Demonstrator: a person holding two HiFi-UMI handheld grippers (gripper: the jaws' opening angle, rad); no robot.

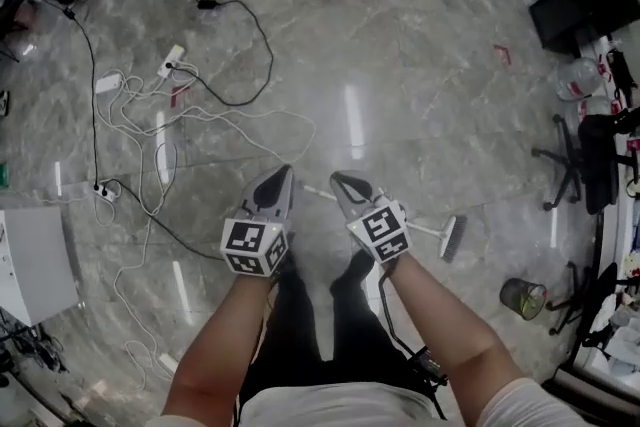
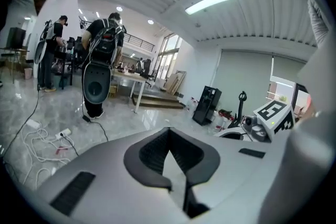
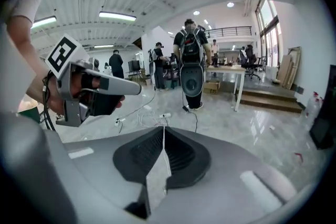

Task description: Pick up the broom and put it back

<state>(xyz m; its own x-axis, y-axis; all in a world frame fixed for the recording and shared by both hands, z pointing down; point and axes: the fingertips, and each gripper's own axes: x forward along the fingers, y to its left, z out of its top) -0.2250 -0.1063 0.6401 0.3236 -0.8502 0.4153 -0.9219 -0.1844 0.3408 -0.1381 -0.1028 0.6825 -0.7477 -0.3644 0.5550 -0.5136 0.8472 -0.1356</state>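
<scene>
Left gripper (image 1: 287,171): jaws closed tip to tip, nothing between them. Right gripper (image 1: 336,178): likewise closed and empty. Broom (image 1: 449,237) lies flat on the floor (image 1: 400,65), its head at four o'clock from the right gripper and its handle running toward ten o'clock beneath it.

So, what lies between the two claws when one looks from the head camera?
The head view shows a short piece of the broom handle on the floor, between the left claw and the right claw.

Part of the broom (image 1: 441,233) handle lies hidden behind the right gripper (image 1: 347,181).
</scene>
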